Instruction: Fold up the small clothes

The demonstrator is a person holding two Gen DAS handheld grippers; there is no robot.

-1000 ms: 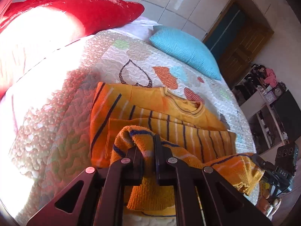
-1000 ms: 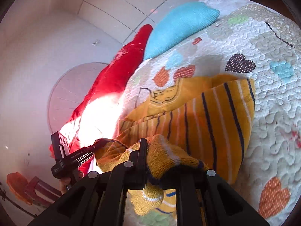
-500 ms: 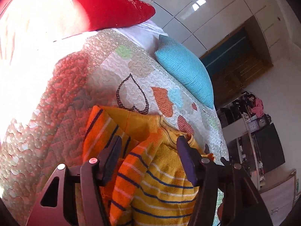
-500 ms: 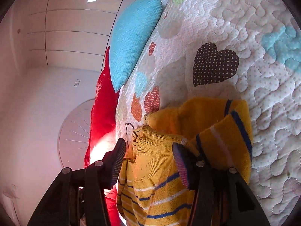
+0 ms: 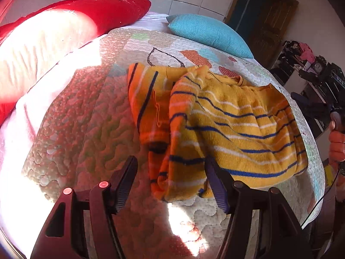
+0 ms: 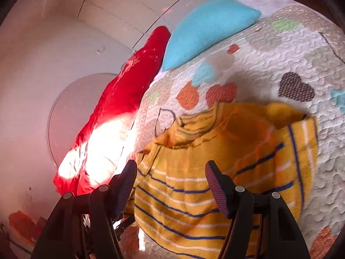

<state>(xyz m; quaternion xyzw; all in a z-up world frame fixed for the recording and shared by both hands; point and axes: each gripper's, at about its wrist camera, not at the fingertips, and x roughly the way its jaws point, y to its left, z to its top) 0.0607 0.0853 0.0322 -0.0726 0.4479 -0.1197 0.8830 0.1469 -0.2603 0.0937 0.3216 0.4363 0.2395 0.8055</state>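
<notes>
Your left tool [image 5: 172,181] and right tool [image 6: 171,181] both gape empty above the folded sweater [image 5: 226,125] on the bed [image 5: 86,129].

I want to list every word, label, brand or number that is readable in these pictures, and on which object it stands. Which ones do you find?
None can be read with certainty.
Dark device at the right edge of the left wrist view: small pale letters, too small and blurred to read.
Striped yellow sweater: no text visible.
Heart-patterned quilt: shapes only, no words.

left gripper [image 5: 171,181] and right gripper [image 6: 171,179] both wide apart, nothing between the jaws
</notes>
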